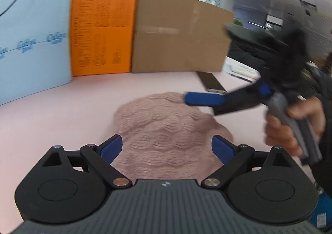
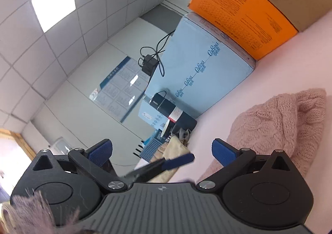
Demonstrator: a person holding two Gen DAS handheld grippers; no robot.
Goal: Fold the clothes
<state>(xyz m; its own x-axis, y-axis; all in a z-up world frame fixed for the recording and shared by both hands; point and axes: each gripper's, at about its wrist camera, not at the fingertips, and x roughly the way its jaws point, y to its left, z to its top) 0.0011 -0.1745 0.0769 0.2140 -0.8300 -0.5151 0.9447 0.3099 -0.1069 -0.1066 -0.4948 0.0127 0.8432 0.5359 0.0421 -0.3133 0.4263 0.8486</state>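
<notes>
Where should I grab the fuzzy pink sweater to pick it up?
Probably pinch the near edge of the pink sweater, coming in low from the front with the open left hand-held gripper. The sweater lies bunched in a low mound on the pink table, and that edge sits between the fingers.

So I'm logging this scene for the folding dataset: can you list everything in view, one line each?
sweater: one, pink knit, bunched on the table in front of the left gripper
table: one, pale pink top
foam board: one, light blue, upright at the table's back left
orange box: one, printed text, upright beside the foam board
cardboard box: one, brown, right of the orange box
phone: one, dark, flat on the table beyond the sweater
black bottle: one, at the table's edge by the foam board
left gripper: one, black with blue pads, open over the sweater
right gripper: one, black with blue pads, open, tilted
right hand: one, bare, gripping the handle
</notes>
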